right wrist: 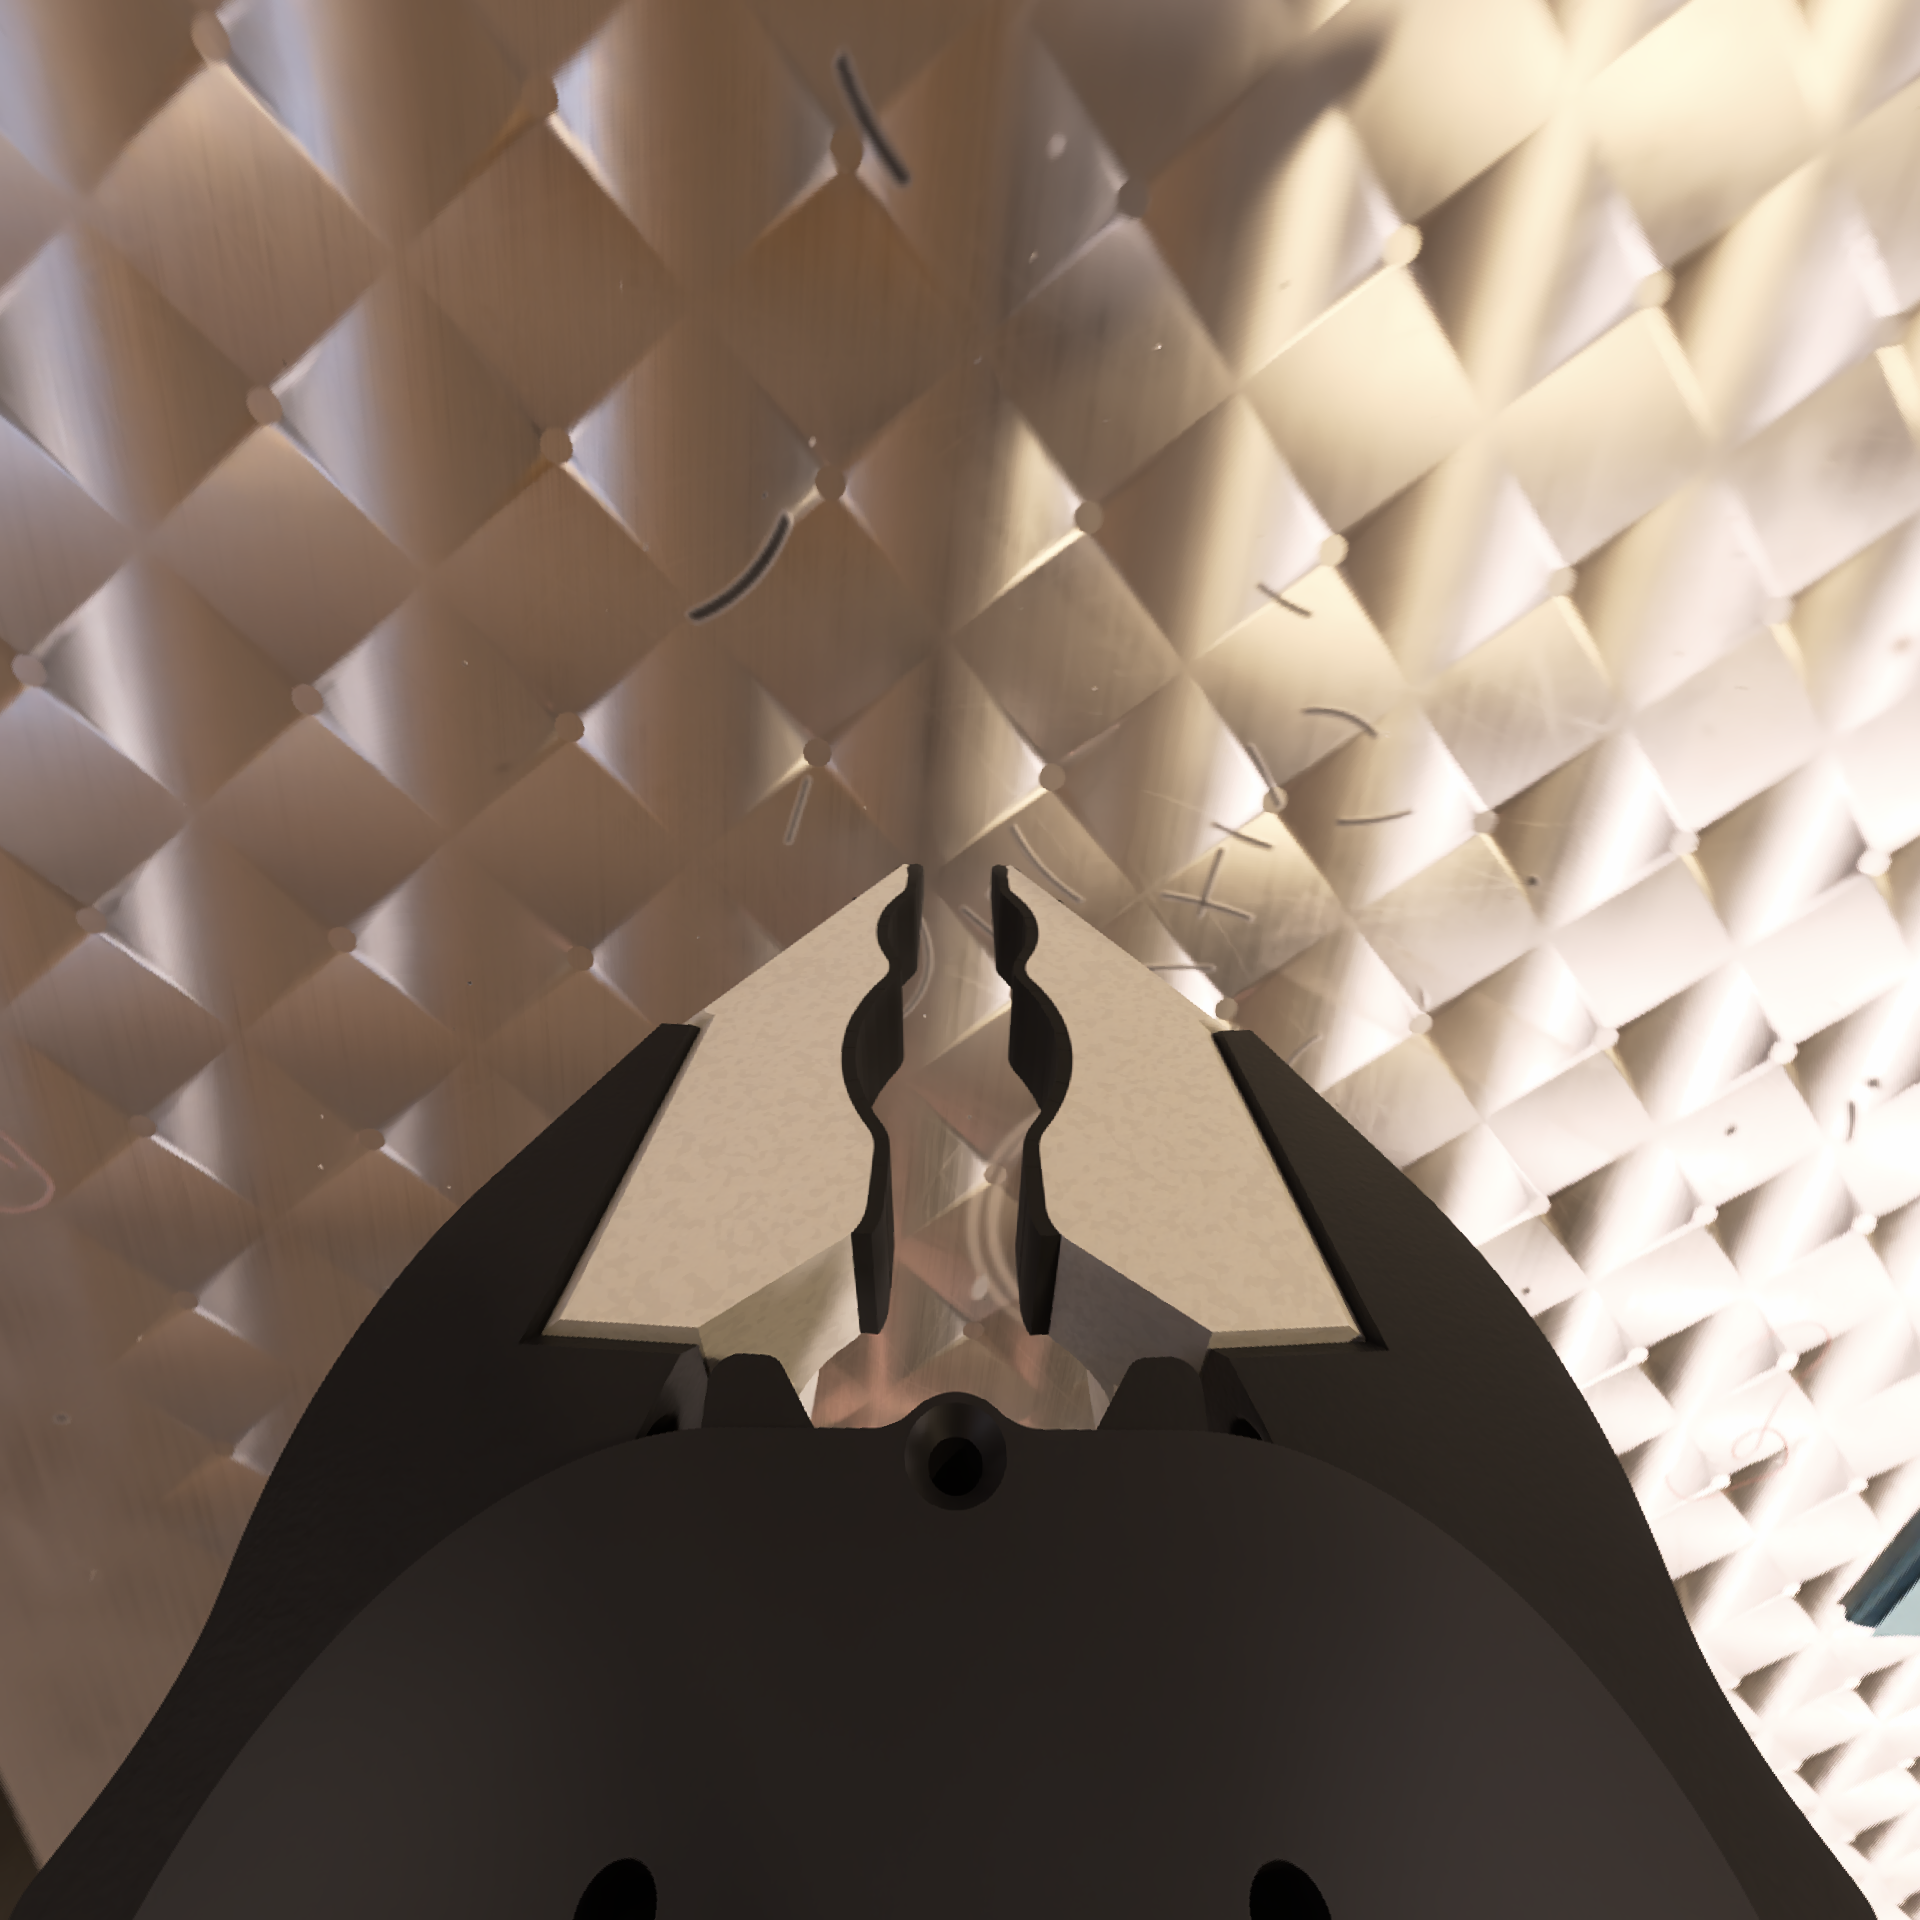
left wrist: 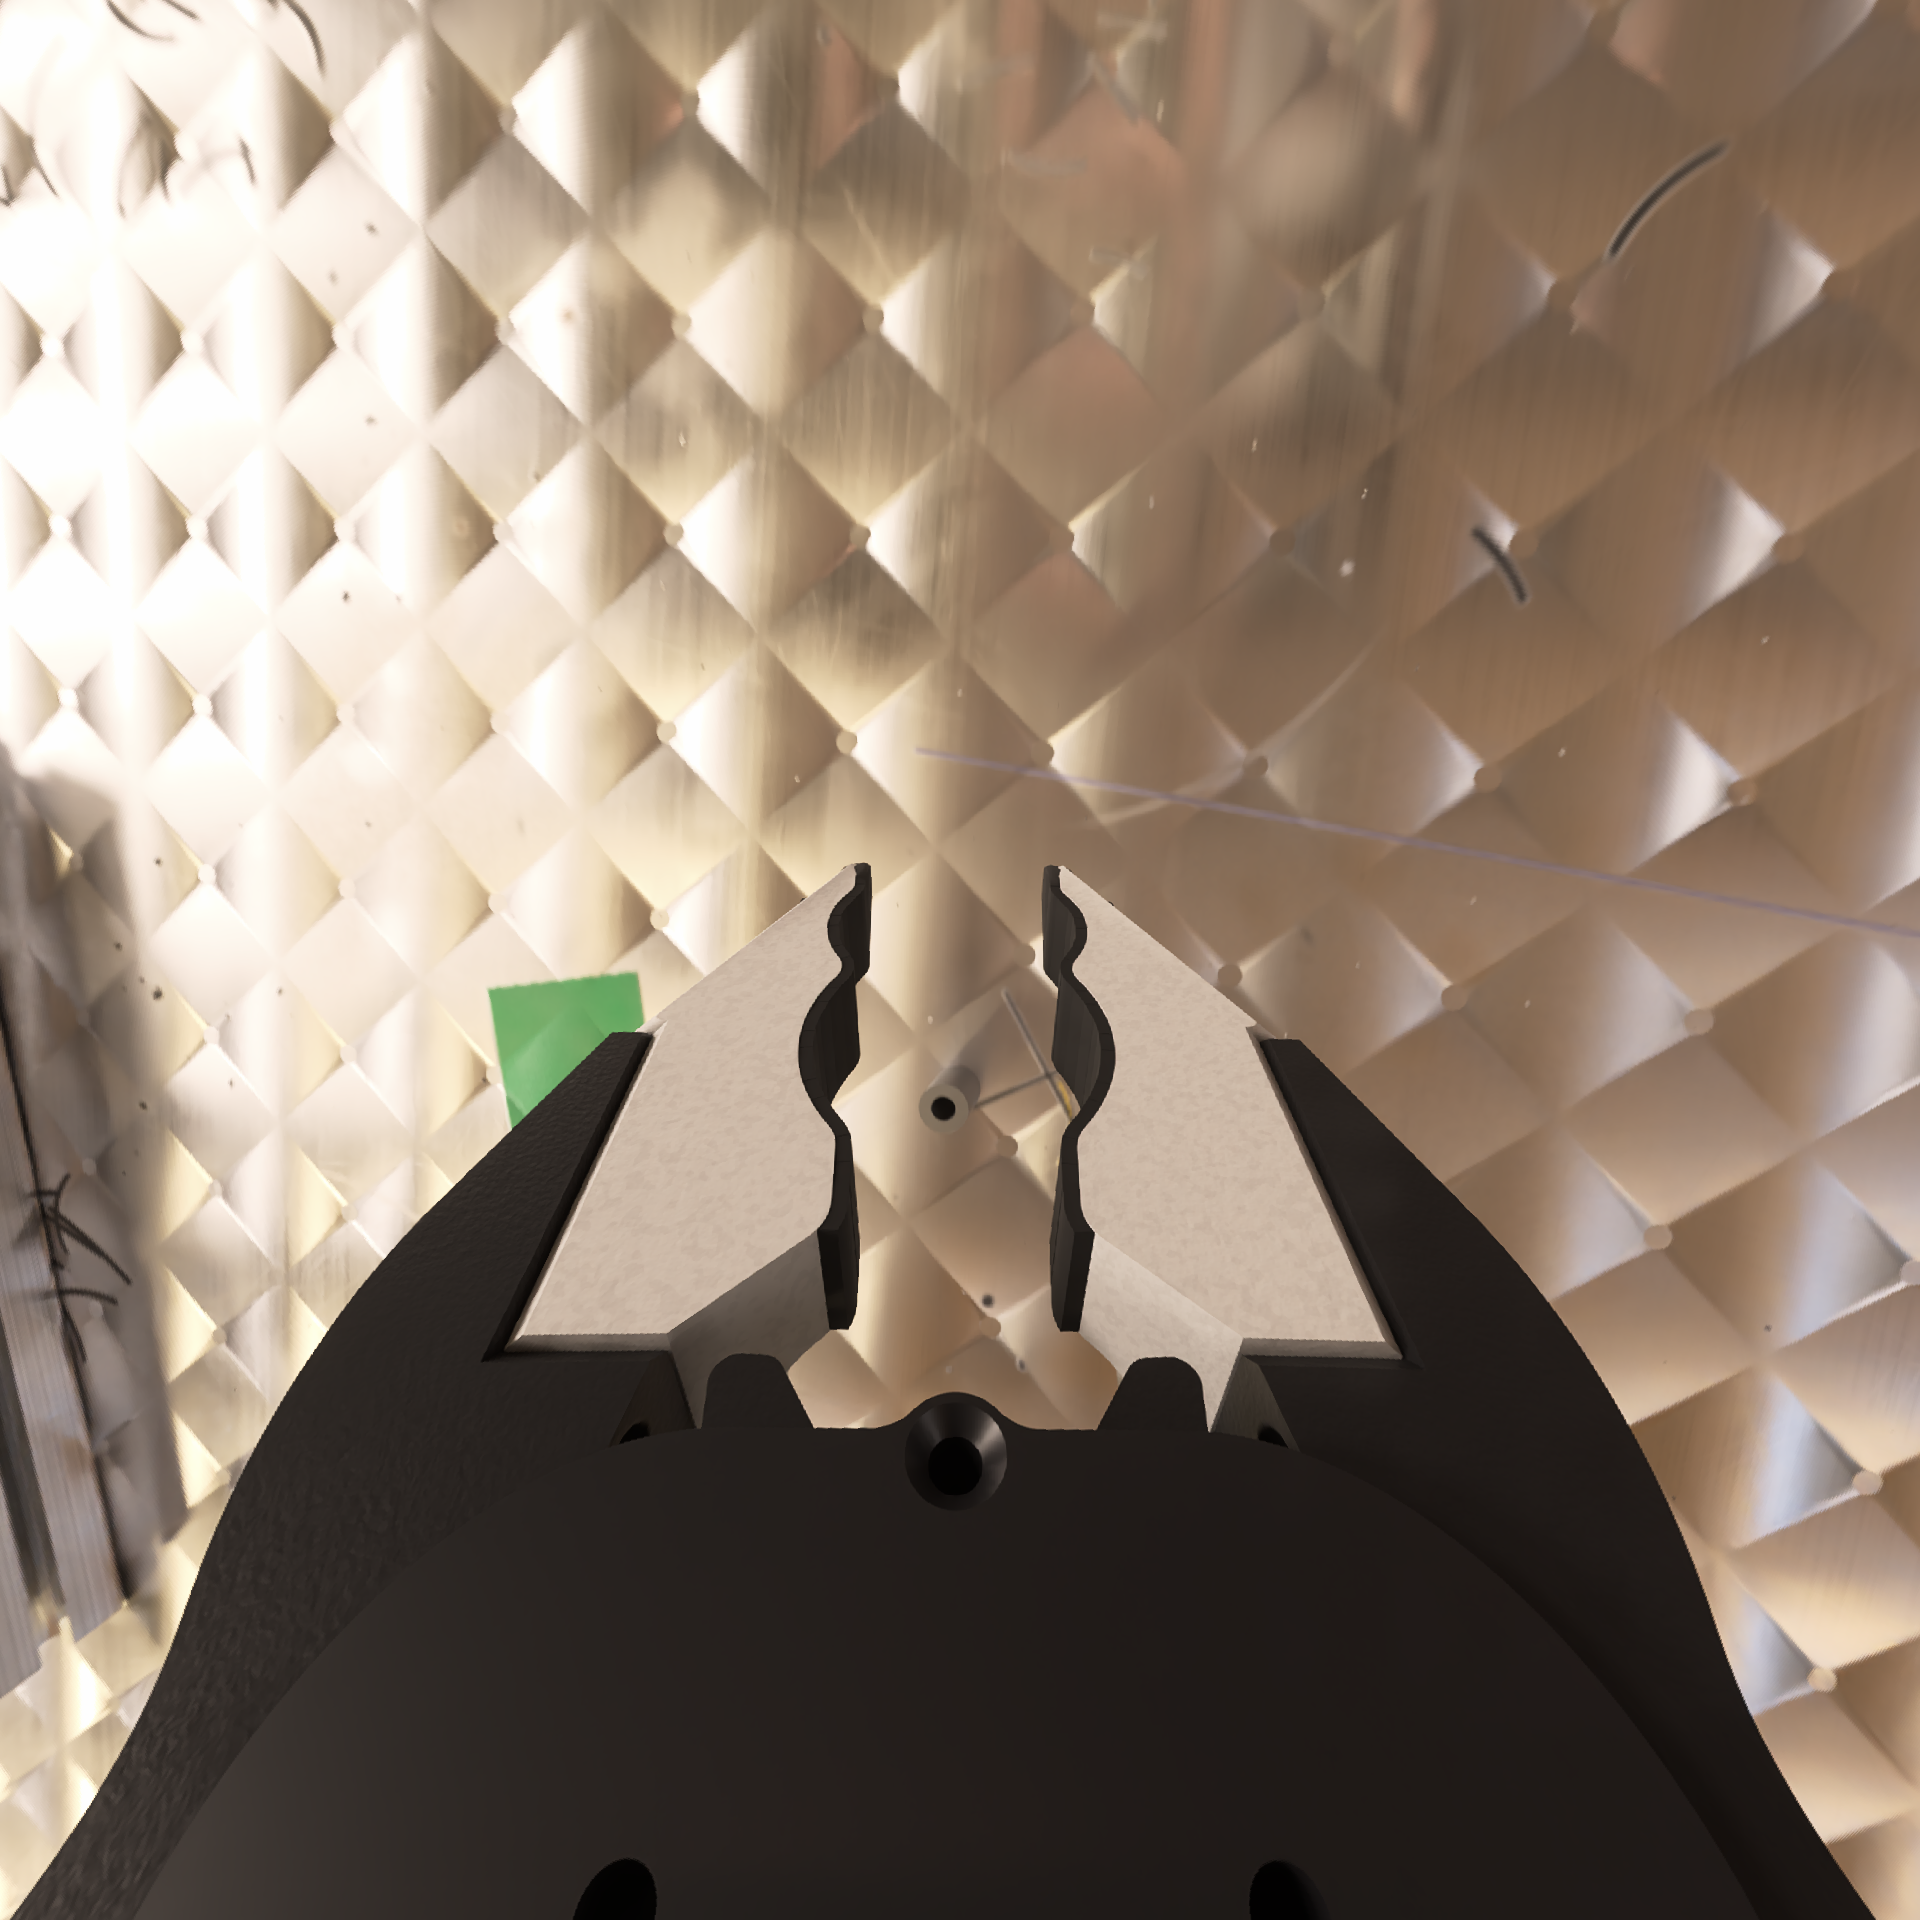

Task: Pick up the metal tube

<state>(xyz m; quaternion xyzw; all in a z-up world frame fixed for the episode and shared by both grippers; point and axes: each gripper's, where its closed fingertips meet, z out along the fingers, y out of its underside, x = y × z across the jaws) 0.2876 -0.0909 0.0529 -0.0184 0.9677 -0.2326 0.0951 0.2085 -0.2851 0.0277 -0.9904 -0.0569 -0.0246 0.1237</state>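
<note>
The metal tube [left wrist: 952, 1097] is a short, small grey cylinder lying on the quilted metal surface [left wrist: 1039, 468]. I see it nearly end-on, with its hollow end towards me. In the left wrist view it sits between the two fingers of my left gripper [left wrist: 956, 873], which is open, above it and not touching it. Two thin crossed pins [left wrist: 1023, 1044] lie just right of the tube. My right gripper [right wrist: 957, 873] has its fingers a narrow gap apart with nothing between them. The tube does not show in the right wrist view.
A green patch [left wrist: 561, 1039] lies left of the left gripper's finger. A thin straight wire [left wrist: 1455, 847] crosses the surface to the right. A grey ribbed object [left wrist: 52, 1195] stands at the left edge. A blue-grey corner [right wrist: 1893, 1590] shows at the right edge. Dark curved marks [right wrist: 743, 577] dot the surface.
</note>
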